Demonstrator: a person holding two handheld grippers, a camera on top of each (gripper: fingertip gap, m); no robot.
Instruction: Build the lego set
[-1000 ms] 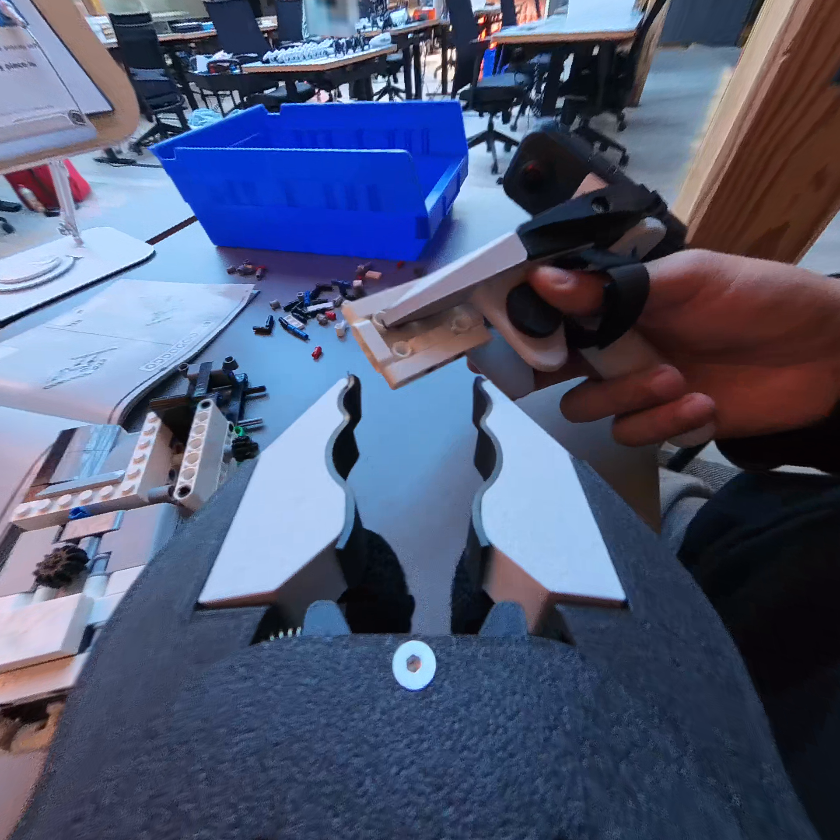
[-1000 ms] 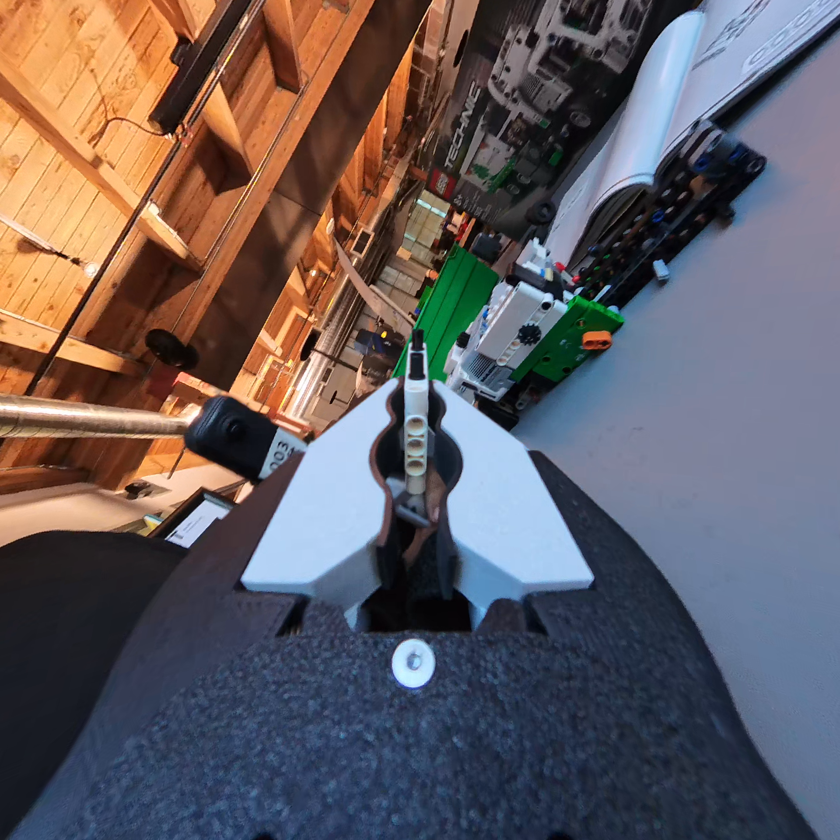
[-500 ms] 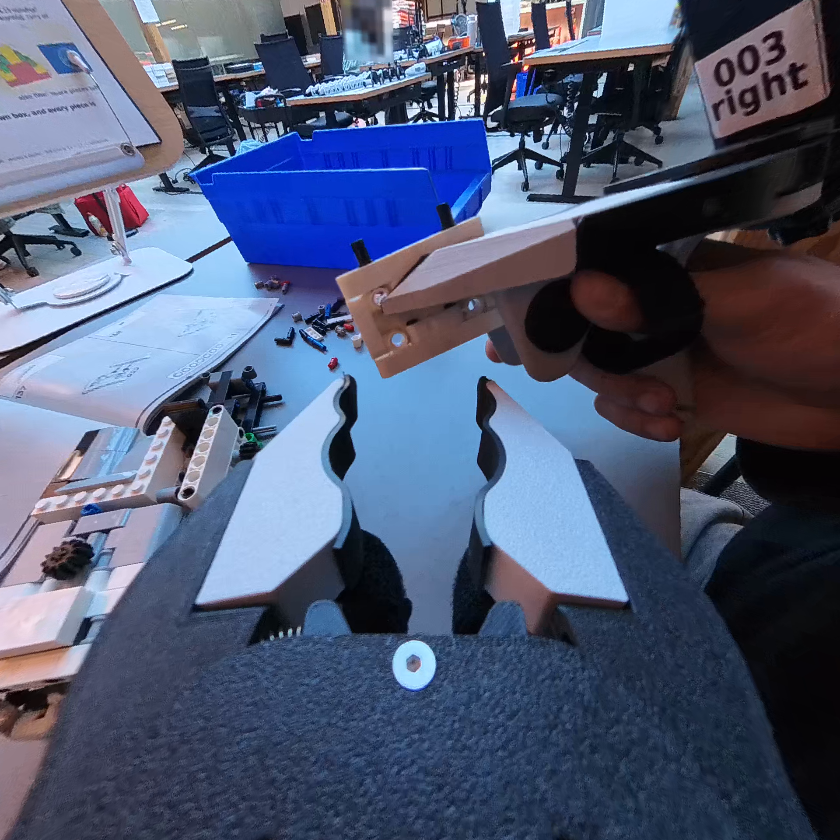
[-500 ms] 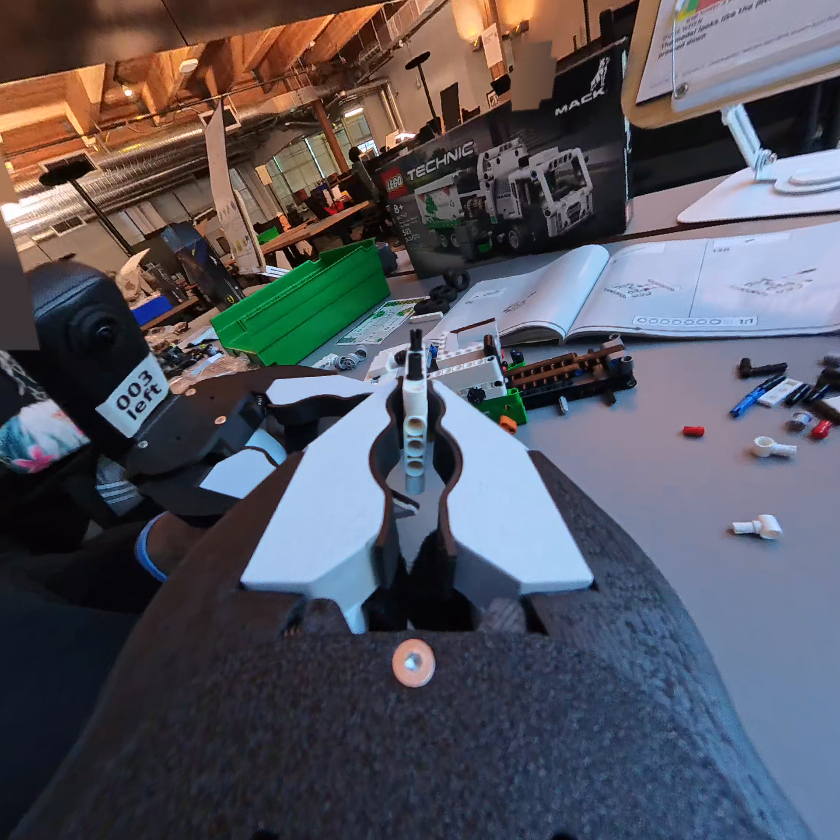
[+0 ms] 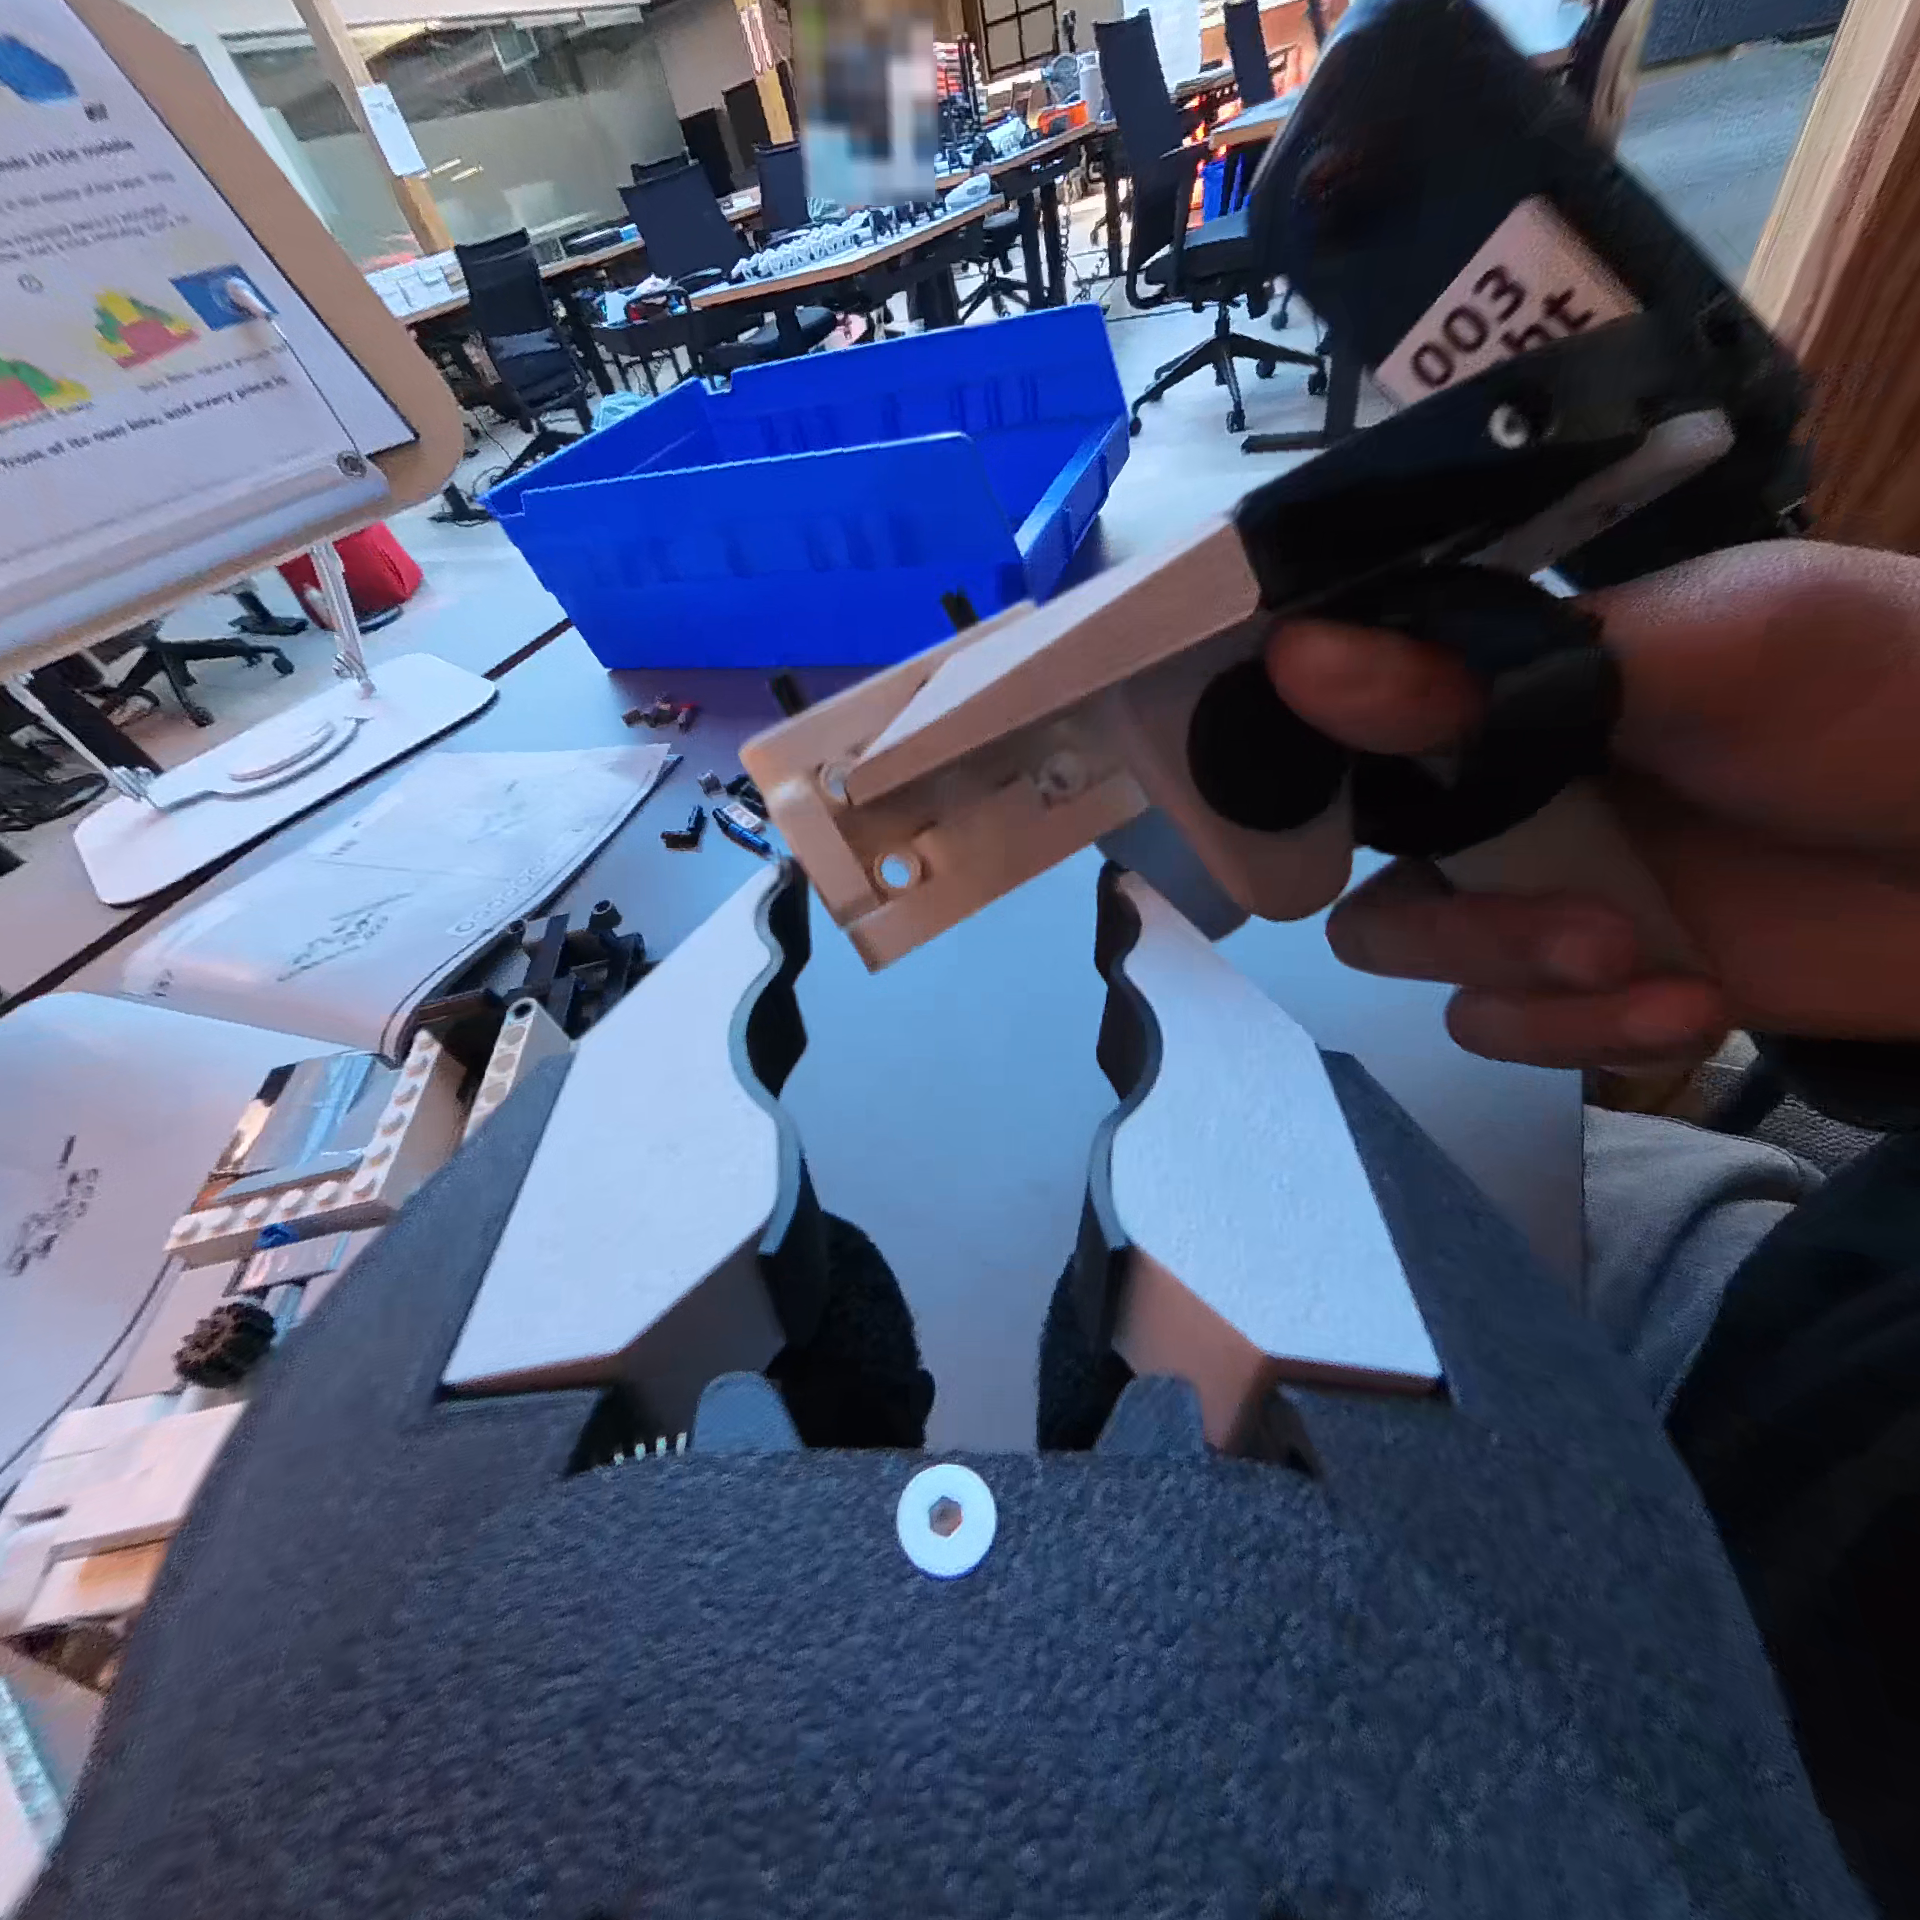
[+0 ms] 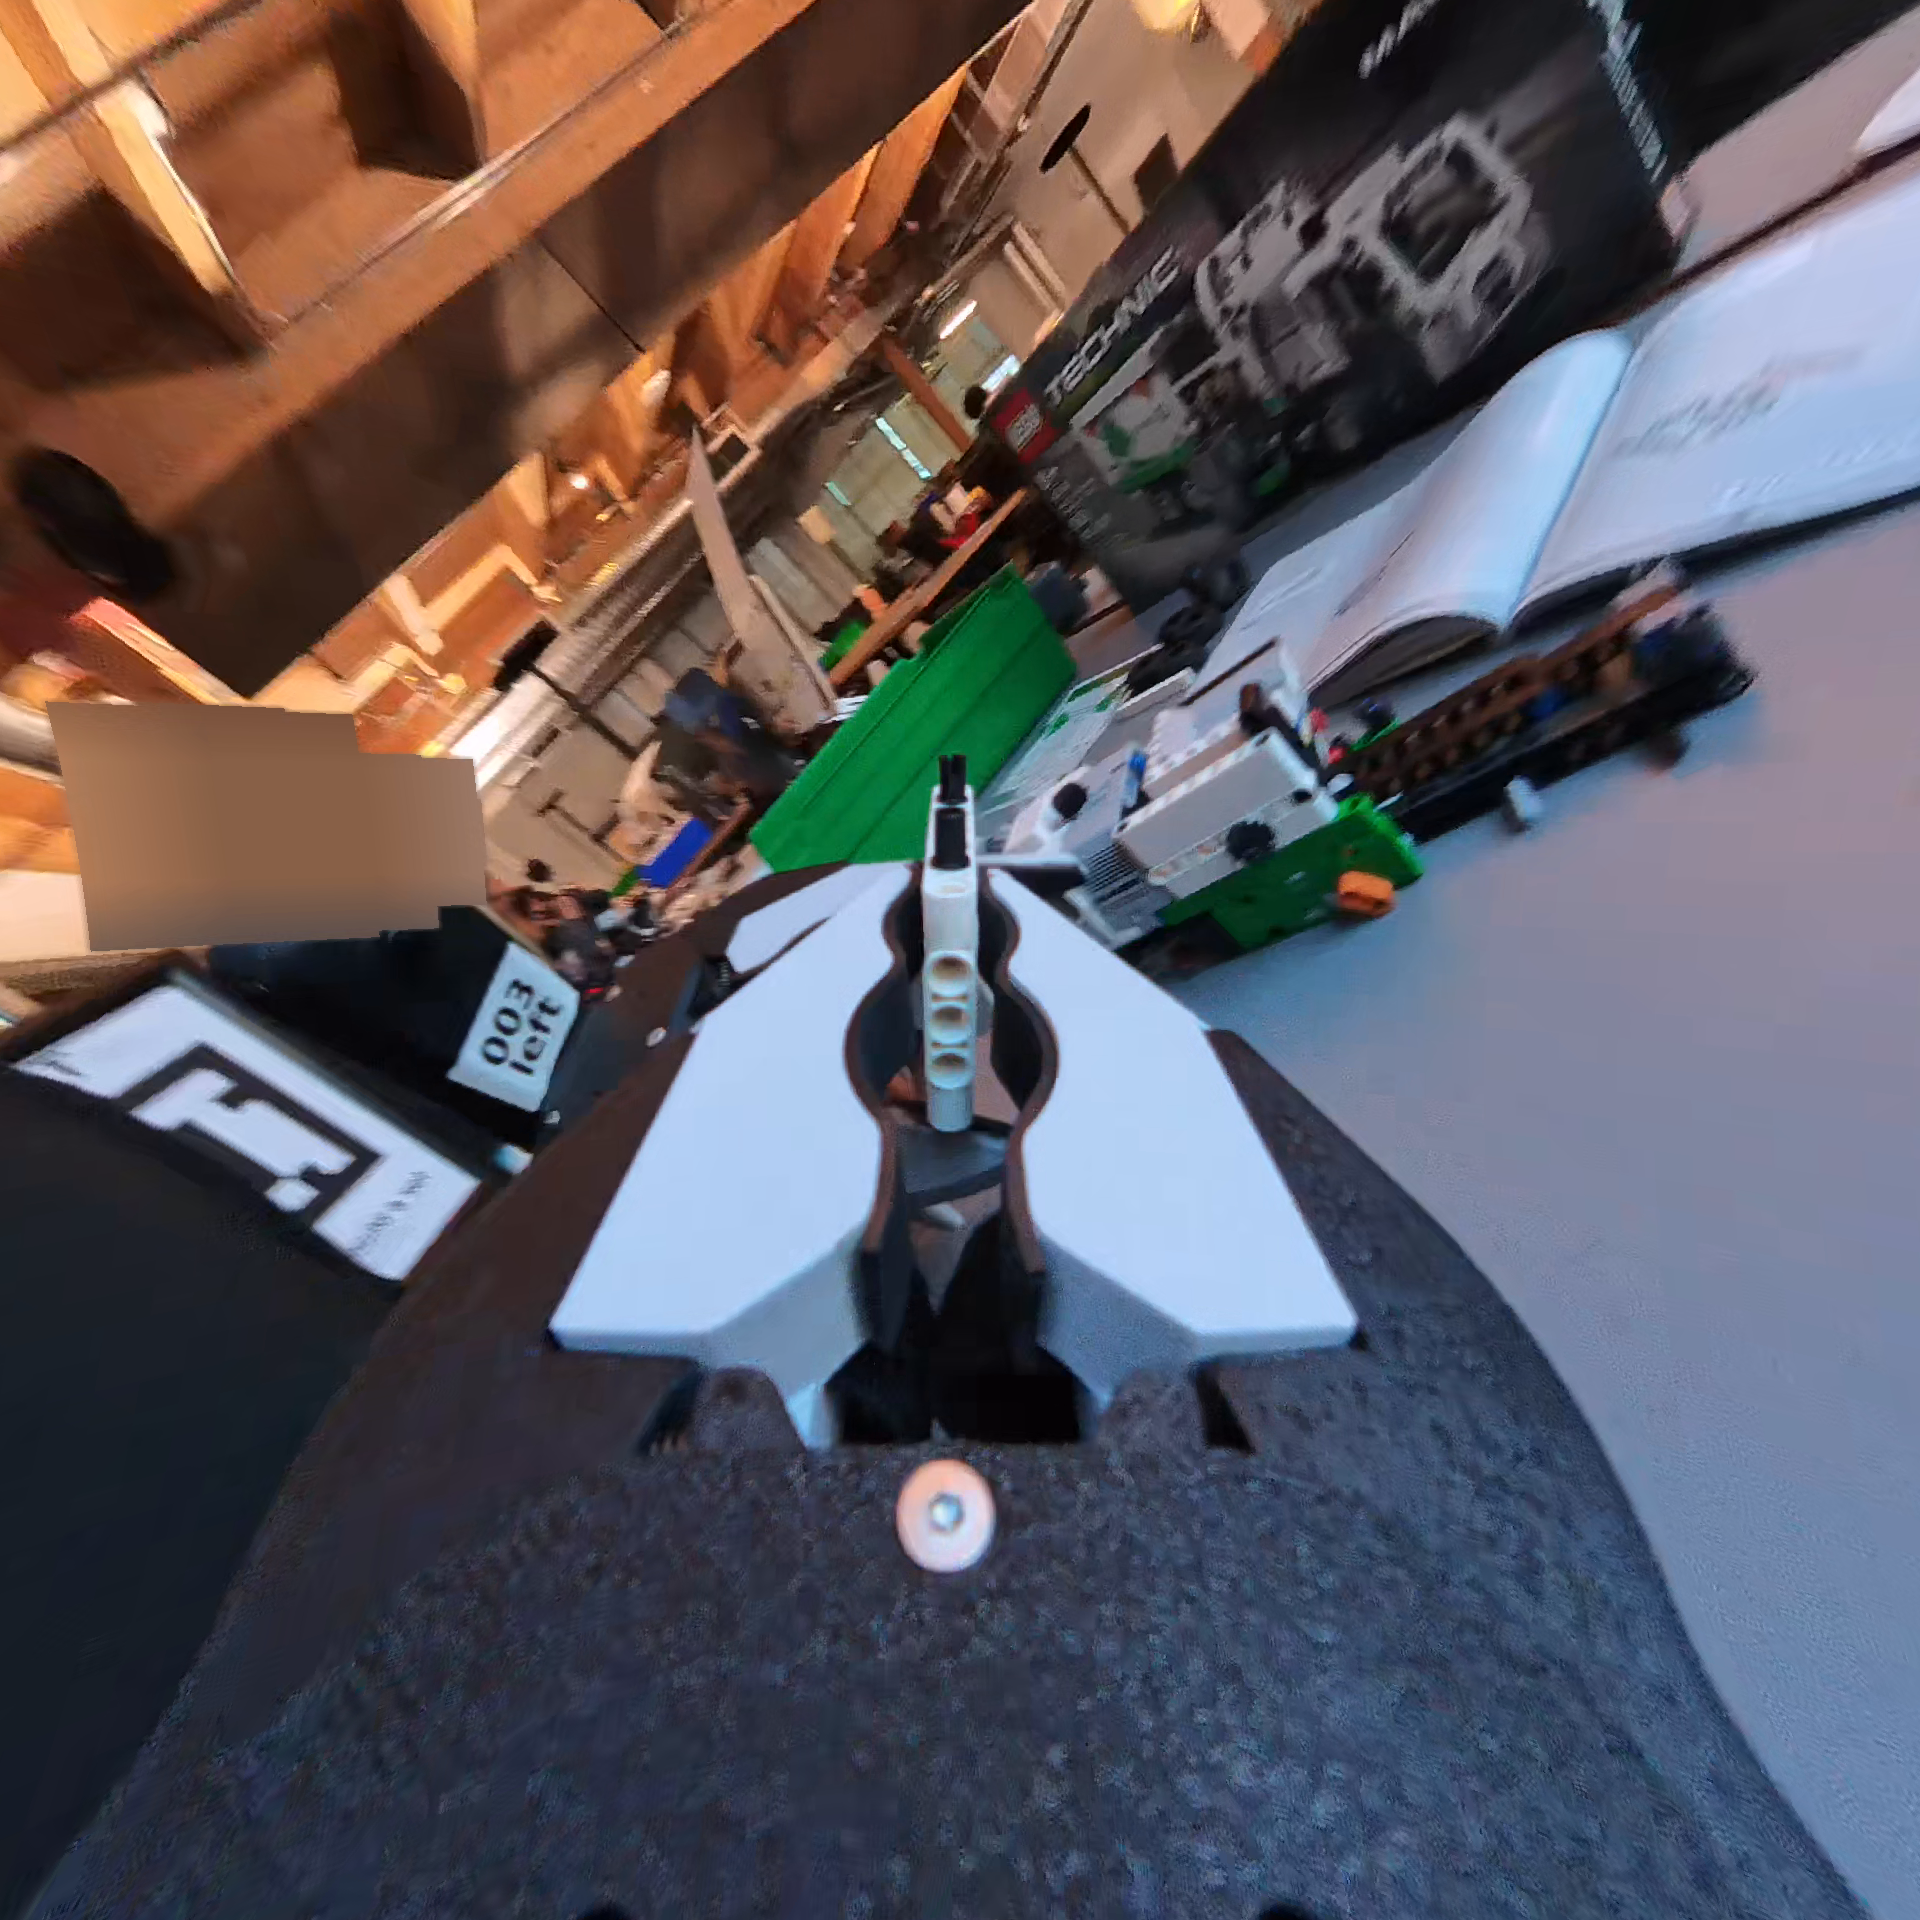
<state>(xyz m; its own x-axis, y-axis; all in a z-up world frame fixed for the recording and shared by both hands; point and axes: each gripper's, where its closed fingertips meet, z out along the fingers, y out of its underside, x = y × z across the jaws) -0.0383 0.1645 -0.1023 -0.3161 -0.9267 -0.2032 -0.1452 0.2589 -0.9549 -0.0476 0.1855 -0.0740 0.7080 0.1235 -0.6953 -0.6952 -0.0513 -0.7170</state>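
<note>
We hold a white beam [image 6: 950, 997] with a black pin [image 6: 948, 821] in its far end, clamped between the fingers of the right gripper [image 6: 951, 935], raised above the tabletop [image 6: 1621, 1091]. The left gripper [image 5: 945, 997] has its fingers spread wide and holds nothing.

We judge the beam light, rigid and smooth; grip it on its flat sides, clear of the pin, which could push out under side load.

The partly built model [image 6: 1236, 842] stands beyond the beam, with a green bin [image 6: 914, 717] behind it and an open instruction booklet [image 6: 1558, 499] beside it. In the left wrist view, the right gripper crosses just above the open fingers; loose small parts [image 5: 727, 810] lie before a blue bin [image 5: 810, 530].
</note>
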